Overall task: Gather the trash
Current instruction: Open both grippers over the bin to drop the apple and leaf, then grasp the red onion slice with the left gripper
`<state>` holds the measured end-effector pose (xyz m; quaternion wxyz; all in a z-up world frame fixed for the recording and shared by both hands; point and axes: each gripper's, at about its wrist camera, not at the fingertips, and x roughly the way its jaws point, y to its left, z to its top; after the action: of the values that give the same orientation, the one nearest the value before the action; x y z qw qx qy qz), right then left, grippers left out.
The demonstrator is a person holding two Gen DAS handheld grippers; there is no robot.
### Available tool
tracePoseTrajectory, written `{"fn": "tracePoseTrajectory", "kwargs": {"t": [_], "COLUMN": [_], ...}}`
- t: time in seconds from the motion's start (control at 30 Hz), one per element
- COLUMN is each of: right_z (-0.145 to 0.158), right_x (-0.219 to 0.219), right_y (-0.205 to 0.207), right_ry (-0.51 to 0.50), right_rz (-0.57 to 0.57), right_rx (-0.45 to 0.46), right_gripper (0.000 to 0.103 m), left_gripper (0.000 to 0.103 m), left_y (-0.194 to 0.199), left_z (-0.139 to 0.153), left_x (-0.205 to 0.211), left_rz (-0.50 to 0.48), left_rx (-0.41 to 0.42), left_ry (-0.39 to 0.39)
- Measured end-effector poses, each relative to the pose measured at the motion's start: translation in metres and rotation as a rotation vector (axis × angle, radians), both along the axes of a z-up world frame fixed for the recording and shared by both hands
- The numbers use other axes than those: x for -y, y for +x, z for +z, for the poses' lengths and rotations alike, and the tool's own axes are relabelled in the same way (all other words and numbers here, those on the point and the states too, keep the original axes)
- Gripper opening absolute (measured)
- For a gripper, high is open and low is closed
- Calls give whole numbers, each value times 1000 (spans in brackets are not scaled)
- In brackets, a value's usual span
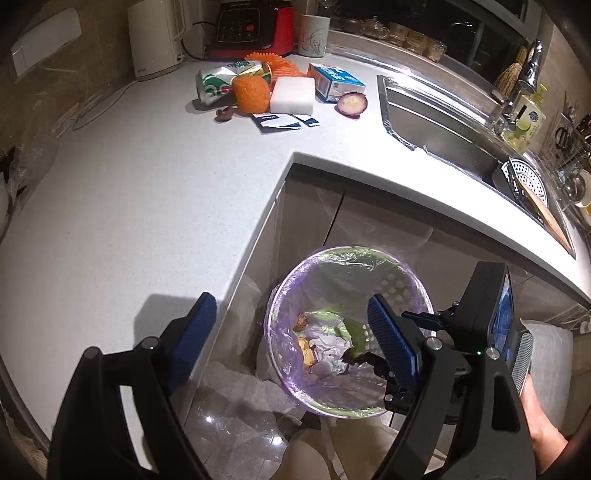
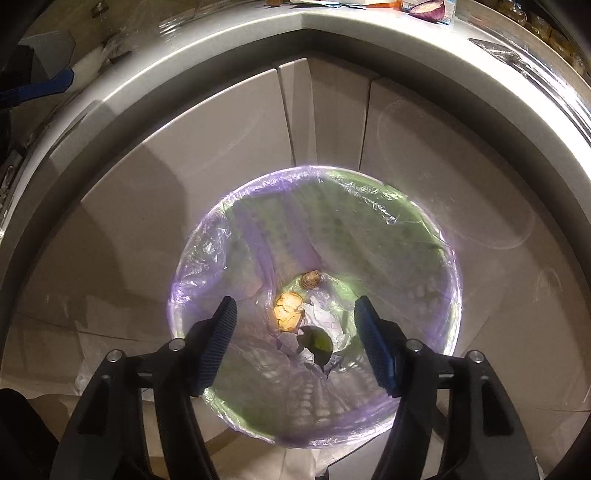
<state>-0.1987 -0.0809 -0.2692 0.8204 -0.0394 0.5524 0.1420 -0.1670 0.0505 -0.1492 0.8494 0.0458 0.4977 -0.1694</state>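
A green trash bin with a purple liner (image 1: 291,280) (image 2: 207,254) stands on the floor below the counter corner. In it lie a green peel (image 2: 319,341) (image 1: 354,332), a yellow scrap (image 2: 288,310), a brown shell (image 2: 312,278) and crumpled paper. My right gripper (image 2: 295,347) is open and empty straight above the bin. My left gripper (image 1: 291,336) is open and empty at the counter edge beside the bin. On the counter lie a crushed can (image 1: 218,83), orange peel (image 1: 251,94), white block (image 1: 293,94), blue carton (image 1: 334,81), half onion (image 1: 351,104), blue-white wrappers (image 1: 284,122) and a brown scrap (image 1: 224,114).
A sink (image 1: 443,129) is at the right with a faucet and soap bottle (image 1: 528,118). A kettle (image 1: 153,40), red appliance (image 1: 255,27) and mug (image 1: 314,35) stand at the back. Cabinet doors (image 2: 236,147) are behind the bin.
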Motion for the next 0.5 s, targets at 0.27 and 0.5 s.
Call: {"fn": "tracePoseTrajectory", "kwargs": {"t": [0.27, 0.5], "right_z": [36, 124], "right_x": [19, 63], "right_y": [4, 20], "right_ry": [-29, -51], "right_rz": [-36, -153], "right_rx": [37, 195], "right_gripper": [83, 100], "left_gripper": [80, 91], "left_y": [7, 41], "left_z": [10, 53], "left_x": [9, 30], "left_rz": [-5, 24], "left_rx": [14, 98], "left_ry": [-28, -97]}}
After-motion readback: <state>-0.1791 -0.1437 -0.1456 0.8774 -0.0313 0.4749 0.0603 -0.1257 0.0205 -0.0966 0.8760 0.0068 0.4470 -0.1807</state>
